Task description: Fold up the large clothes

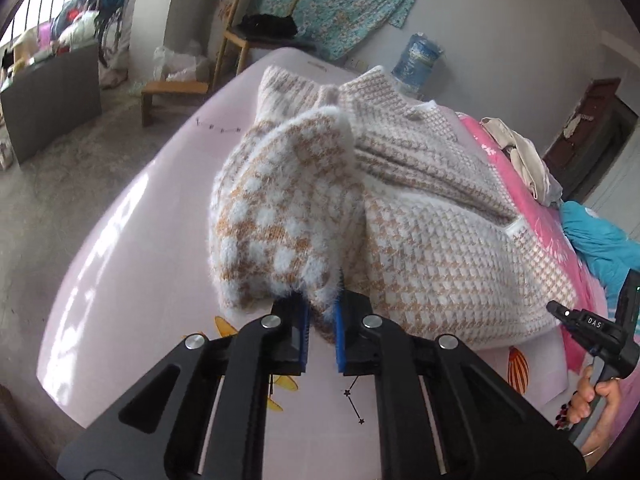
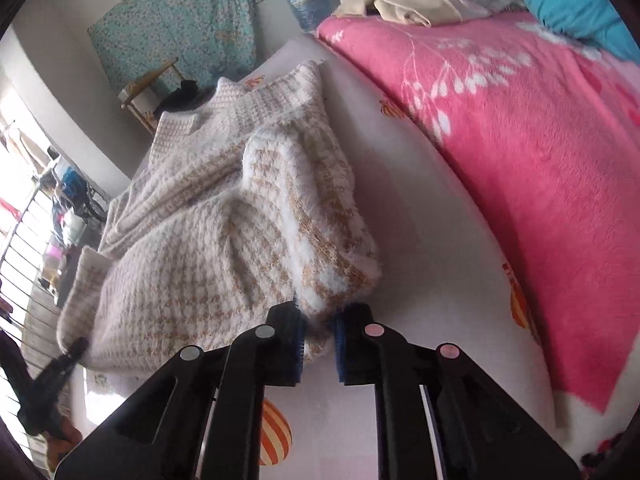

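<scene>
A fuzzy beige-and-white houndstooth sweater [image 1: 440, 240] lies on a pale pink sheet [image 1: 132, 232] on the bed. My left gripper [image 1: 320, 312] is shut on a bunched edge of the sweater, lifted off the sheet near the bed's left side. My right gripper [image 2: 318, 328] is shut on another bunched edge of the same sweater [image 2: 192, 256], on its right side next to the pink blanket. In the left wrist view the right gripper's body [image 1: 592, 328] and the hand holding it show at the far right. The left gripper's tip [image 2: 68, 356] shows at the lower left of the right wrist view.
A pink floral blanket [image 2: 520, 160] covers the bed's right part, with cream clothes [image 2: 408, 0] and a teal cloth [image 2: 576, 4] beyond it. A wooden chair [image 1: 256, 28], a low stool [image 1: 172, 92], a water jug [image 1: 416, 60] and a grey cabinet [image 1: 52, 100] stand on the concrete floor.
</scene>
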The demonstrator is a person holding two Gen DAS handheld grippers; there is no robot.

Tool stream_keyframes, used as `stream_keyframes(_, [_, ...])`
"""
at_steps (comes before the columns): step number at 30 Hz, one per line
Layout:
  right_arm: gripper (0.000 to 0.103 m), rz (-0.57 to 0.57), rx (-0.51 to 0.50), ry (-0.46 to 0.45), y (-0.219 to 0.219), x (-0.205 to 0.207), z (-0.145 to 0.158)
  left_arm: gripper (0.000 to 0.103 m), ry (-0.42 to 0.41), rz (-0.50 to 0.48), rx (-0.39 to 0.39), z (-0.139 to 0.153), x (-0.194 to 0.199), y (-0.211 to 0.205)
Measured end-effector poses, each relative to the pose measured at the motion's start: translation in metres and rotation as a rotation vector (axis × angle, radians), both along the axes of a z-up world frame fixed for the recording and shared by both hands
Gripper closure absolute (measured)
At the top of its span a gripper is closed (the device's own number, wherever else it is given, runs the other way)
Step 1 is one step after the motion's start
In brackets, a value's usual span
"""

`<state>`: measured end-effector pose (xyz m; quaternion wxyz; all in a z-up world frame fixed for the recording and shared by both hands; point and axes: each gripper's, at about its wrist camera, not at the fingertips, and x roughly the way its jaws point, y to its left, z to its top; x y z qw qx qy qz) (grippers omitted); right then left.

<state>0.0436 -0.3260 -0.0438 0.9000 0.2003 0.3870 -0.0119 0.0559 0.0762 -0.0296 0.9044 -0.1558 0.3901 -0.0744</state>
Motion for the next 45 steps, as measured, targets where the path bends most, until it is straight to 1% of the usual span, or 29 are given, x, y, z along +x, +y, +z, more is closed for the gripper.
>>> stream_keyframes(2, [0.095,0.014,-0.042,-0.03,0.004,-0.009,0.017,0.095,-0.047,-0.015,0.02,0.018,-0.01,-0.001])
stream_keyframes(4, [0.095,0.02,-0.053,-0.058,0.005,-0.018,0.032,0.096,-0.078,-0.031,0.021,0.032,-0.019,0.002])
stream_keyframes(6, [0.095,0.031,-0.04,-0.076,0.004,-0.028,0.043,0.096,-0.086,-0.038,0.013,0.042,-0.028,0.009])
stream_keyframes(7, [0.095,0.037,-0.036,-0.078,0.002,-0.034,0.046,0.096,-0.074,-0.039,-0.012,0.045,-0.032,0.015])
stream_keyframes(9, [0.095,0.053,-0.021,-0.068,-0.001,-0.046,0.049,0.095,-0.022,-0.048,-0.071,0.041,-0.039,0.027])
stream_keyframes(11, [0.092,0.087,0.026,-0.012,-0.008,-0.05,0.038,0.094,0.061,-0.047,-0.117,0.023,-0.044,0.038])
stream_keyframes(12, [0.088,0.105,0.057,0.028,-0.011,-0.048,0.027,0.088,0.109,-0.042,-0.124,0.01,-0.044,0.042])
stream_keyframes(14, [0.075,0.096,0.109,0.136,-0.023,-0.045,0.0,0.085,0.204,-0.008,-0.145,-0.016,-0.044,0.054])
stream_keyframes(15, [0.072,0.07,0.111,0.187,-0.029,-0.045,-0.009,0.084,0.227,0.019,-0.151,-0.025,-0.044,0.063])
stream_keyframes(16, [0.07,0.045,0.117,0.206,-0.039,-0.047,-0.012,0.08,0.226,0.045,-0.175,-0.027,-0.047,0.075])
stream_keyframes(17, [0.063,0.022,0.127,0.2,-0.05,-0.05,-0.01,0.076,0.208,0.071,-0.209,-0.025,-0.05,0.088])
stream_keyframes(18, [0.058,-0.003,0.123,0.183,-0.059,-0.055,-0.004,0.077,0.18,0.108,-0.215,-0.021,-0.054,0.1])
stream_keyframes(20, [0.053,-0.044,0.069,0.127,-0.069,-0.064,0.014,0.077,0.12,0.169,-0.164,-0.006,-0.057,0.116])
stream_keyframes(22, [0.049,-0.044,0.03,0.064,-0.07,-0.065,0.031,0.077,0.075,0.179,-0.138,0.005,-0.052,0.123])
stream_keyframes(24, [0.044,0.013,0.021,0.016,-0.057,-0.053,0.043,0.075,0.044,0.147,-0.121,0.015,-0.038,0.115])
stream_keyframes(25, [0.043,0.049,0.016,0.006,-0.048,-0.044,0.046,0.074,0.034,0.119,-0.118,0.019,-0.029,0.107])
stream_keyframes(28, [0.043,0.177,0.024,0.012,-0.012,-0.009,0.045,0.067,0.026,-0.013,-0.14,0.024,-0.002,0.075])
stream_keyframes(30, [0.043,0.252,0.033,0.022,0.009,0.014,0.041,0.051,0.053,-0.125,-0.14,0.023,0.018,0.044])
stream_keyframes(32, [0.043,0.301,0.026,0.039,0.026,0.035,0.035,0.047,0.099,-0.207,-0.091,0.015,0.035,0.012])
stream_keyframes(33, [0.043,0.322,0.021,0.046,0.034,0.043,0.033,0.047,0.117,-0.224,-0.054,0.009,0.042,0.0])
stream_keyframes(35, [0.043,0.348,-0.009,0.067,0.046,0.058,0.026,0.047,0.156,-0.234,0.005,-0.005,0.055,-0.016])
stream_keyframes(37, [0.043,0.367,-0.048,0.089,0.055,0.071,0.018,0.049,0.163,-0.235,0.047,-0.019,0.059,-0.023])
stream_keyframes(38, [0.043,0.374,-0.068,0.107,0.059,0.077,0.013,0.05,0.152,-0.232,0.064,-0.021,0.061,-0.026])
stream_keyframes(40, [0.051,0.385,-0.103,0.126,0.064,0.082,0.005,0.056,0.122,-0.233,0.103,-0.02,0.061,-0.031])
stream_keyframes(41, [0.061,0.39,-0.132,0.124,0.066,0.082,0.003,0.067,0.115,-0.232,0.122,-0.02,0.061,-0.032])
stream_keyframes(42, [0.075,0.401,-0.166,0.117,0.07,0.082,0.004,0.077,0.112,-0.232,0.134,-0.02,0.062,-0.032])
stream_keyframes(43, [0.083,0.415,-0.175,0.113,0.072,0.083,0.004,0.079,0.11,-0.237,0.127,-0.021,0.062,-0.032])
stream_keyframes(44, [0.091,0.428,-0.167,0.115,0.073,0.084,0.004,0.085,0.106,-0.241,0.12,-0.02,0.063,-0.033])
stream_keyframes(45, [0.096,0.43,-0.172,0.113,0.074,0.084,0.004,0.096,0.1,-0.249,0.11,-0.019,0.063,-0.033])
